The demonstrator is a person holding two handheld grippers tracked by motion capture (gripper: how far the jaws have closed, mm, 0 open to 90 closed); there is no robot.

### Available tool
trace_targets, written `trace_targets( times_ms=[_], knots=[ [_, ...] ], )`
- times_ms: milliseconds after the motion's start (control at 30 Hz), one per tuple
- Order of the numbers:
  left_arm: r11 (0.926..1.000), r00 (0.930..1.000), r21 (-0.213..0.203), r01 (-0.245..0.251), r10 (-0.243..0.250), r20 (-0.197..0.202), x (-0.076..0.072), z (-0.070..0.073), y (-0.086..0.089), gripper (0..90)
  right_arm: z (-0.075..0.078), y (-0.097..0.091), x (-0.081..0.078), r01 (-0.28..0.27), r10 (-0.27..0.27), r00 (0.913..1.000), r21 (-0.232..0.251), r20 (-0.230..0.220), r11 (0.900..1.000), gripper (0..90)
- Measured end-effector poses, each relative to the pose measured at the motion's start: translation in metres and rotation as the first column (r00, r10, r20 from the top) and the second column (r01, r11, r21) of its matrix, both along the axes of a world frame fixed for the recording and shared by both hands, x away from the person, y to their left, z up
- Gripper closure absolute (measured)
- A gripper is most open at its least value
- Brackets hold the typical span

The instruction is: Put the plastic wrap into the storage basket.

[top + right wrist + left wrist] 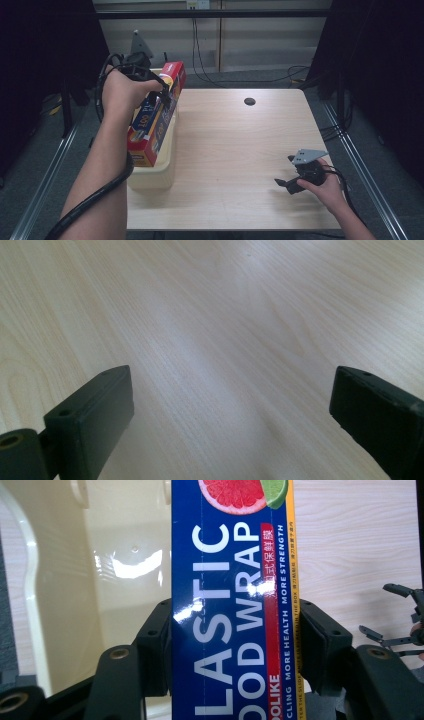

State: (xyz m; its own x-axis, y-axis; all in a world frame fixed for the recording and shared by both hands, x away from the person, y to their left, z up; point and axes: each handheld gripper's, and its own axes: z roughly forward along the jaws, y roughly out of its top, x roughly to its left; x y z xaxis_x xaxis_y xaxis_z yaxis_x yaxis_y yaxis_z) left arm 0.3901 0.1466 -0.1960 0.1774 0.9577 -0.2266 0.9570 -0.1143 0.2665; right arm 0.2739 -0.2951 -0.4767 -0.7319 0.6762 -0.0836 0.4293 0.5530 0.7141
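Item: long blue-and-red cardboard box of plastic food wrap (232, 605), which we find tilted over the cream plastic bin (150, 175) at the left edge of the pale wooden table (240, 150). Our left gripper (235, 645) clamps it, jaws pressed to both long sides. Our right gripper (287, 184) sits low over the table's near right, jaws spread wide, holding nothing.
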Motion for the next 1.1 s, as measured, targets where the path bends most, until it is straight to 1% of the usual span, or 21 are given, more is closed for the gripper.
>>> trace_targets(
  times_ms=[33,100,133,267,400,500,533,633,733,800,867,1000,1033,1100],
  knots=[
    [1.0,1.0,-0.002,-0.005,0.005,-0.003,0.0,0.001,0.002,41.6,0.0,0.0,0.0,-0.001,0.001,1.0,0.005,-0.003,1.0,3.9],
    [1.0,1.0,0.007,-0.004,0.004,0.002,-0.001,0.001,0.006,41.6,-0.001,0.001,0.001,-0.003,0.004,1.0,0.002,-0.004,1.0,3.9],
    [0.9999,1.0,0.013,-0.008,0.008,0.001,-0.001,0.002,0.007,41.5,-0.001,0.001,0.002,-0.004,0.004,1.0,-0.002,0.004,1.0,3.9],
    [0.9995,0.9995,0.009,-0.032,0.031,0.005,-0.002,0.002,0.013,41.5,-0.001,0.001,0.002,-0.004,0.004,1.0,-0.001,0.005,1.0,3.9],
    [0.9996,0.9996,0.01,-0.026,0.026,0.002,-0.003,0.0,0.018,41.5,-0.001,0.001,0.001,-0.001,0.001,1.0,0.003,-0.004,1.0,3.9],
    [0.9994,0.9995,0.009,-0.032,0.032,0.001,-0.005,-0.001,0.021,41.5,0.0,0.001,0.001,-0.002,0.002,1.0,0.004,0.002,1.0,4.0],
    [0.9991,0.9992,0.008,-0.041,0.041,-0.002,-0.005,-0.001,0.022,41.5,-0.001,0.001,0.001,-0.007,0.007,1.0,0.004,0.001,1.0,4.0],
    [0.9988,0.9988,0.01,-0.049,0.048,0.005,-0.007,0.0,0.027,41.5,-0.001,0.001,0.001,-0.004,0.004,1.0,0.007,-0.003,1.0,4.0],
    [0.9981,0.9982,0.013,-0.06,0.06,0.008,-0.008,0.0,0.031,41.5,-0.001,0.001,0.001,0.001,-0.001,1.0,0.005,0.004,1.0,4.0],
    [0.9983,0.9984,0.022,-0.055,0.054,0.013,-0.009,0.0,0.035,41.5,-0.001,0.001,0.001,0.004,-0.004,1.0,0.007,0.004,1.0,3.9],
    [0.9976,0.9978,0.018,-0.066,0.066,0.01,-0.01,-0.001,0.036,41.5,-0.001,0.0,0.0,0.005,-0.005,1.0,0.006,0.006,1.0,4.0],
    [0.998,0.9983,0.025,-0.058,0.058,0.006,-0.009,-0.005,0.04,41.5,0.0,-0.001,0.0,0.004,-0.004,0.9999,0.004,0.011,1.0,4.0],
    [0.9975,0.9976,0.018,-0.069,0.069,0.003,-0.009,-0.006,0.039,41.5,0.0,-0.001,-0.001,0.009,-0.009,0.9999,0.007,0.005,0.9999,4.0],
    [0.9976,0.9978,0.022,-0.066,0.067,-0.002,-0.009,-0.008,0.041,41.4,0.0,-0.001,-0.002,0.012,-0.012,0.9999,0.006,0.007,0.9999,4.0]
  ],
)
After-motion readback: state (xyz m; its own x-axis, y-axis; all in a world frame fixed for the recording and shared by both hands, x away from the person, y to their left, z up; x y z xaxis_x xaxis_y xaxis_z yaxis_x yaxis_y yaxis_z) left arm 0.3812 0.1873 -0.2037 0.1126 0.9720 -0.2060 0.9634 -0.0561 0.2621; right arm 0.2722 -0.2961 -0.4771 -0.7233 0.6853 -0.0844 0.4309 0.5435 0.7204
